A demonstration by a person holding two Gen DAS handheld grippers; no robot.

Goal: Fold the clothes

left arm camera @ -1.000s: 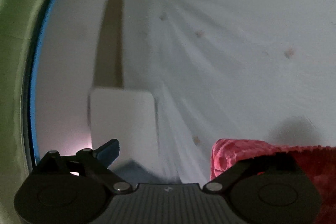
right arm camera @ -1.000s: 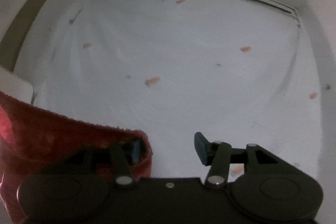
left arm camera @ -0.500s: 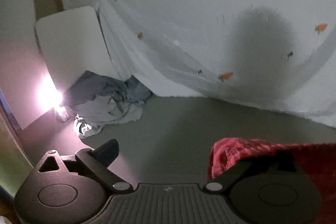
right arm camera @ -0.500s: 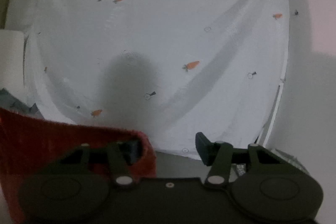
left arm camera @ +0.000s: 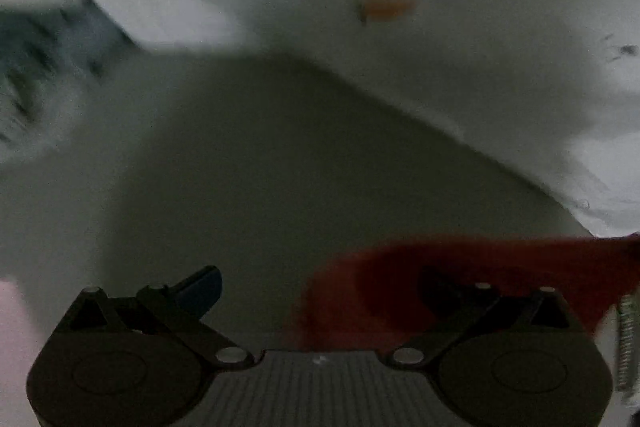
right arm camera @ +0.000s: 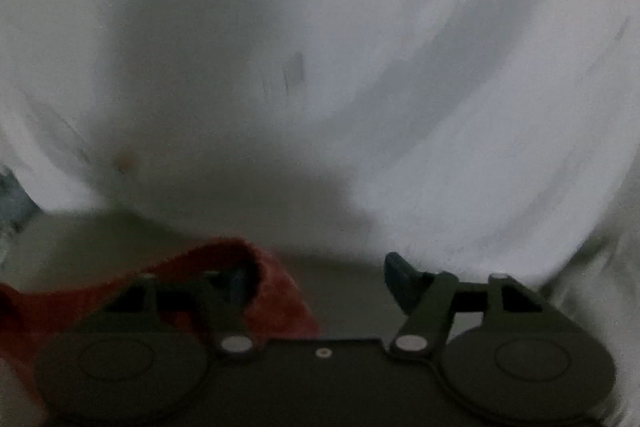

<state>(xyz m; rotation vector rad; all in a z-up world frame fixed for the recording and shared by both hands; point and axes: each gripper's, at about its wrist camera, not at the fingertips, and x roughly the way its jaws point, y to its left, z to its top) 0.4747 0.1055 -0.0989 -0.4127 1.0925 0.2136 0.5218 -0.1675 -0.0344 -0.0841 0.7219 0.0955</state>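
- The red cloth (left arm camera: 460, 267) drapes over the right-hand finger of the left tongs (left arm camera: 320, 287). The left-hand finger (left arm camera: 200, 287) stands bare and well apart, so these tongs are spread wide.
- In the right wrist view the cloth (right arm camera: 272, 291) covers the left-hand finger of the right tongs (right arm camera: 316, 279). These too gape wide, pinching nothing.
- Only the left view shows a blurred grey heap (left arm camera: 36, 59) at the far left and a clear carrot print (left arm camera: 386, 7) on the white sheet (left arm camera: 480, 67).
- No writing is readable.
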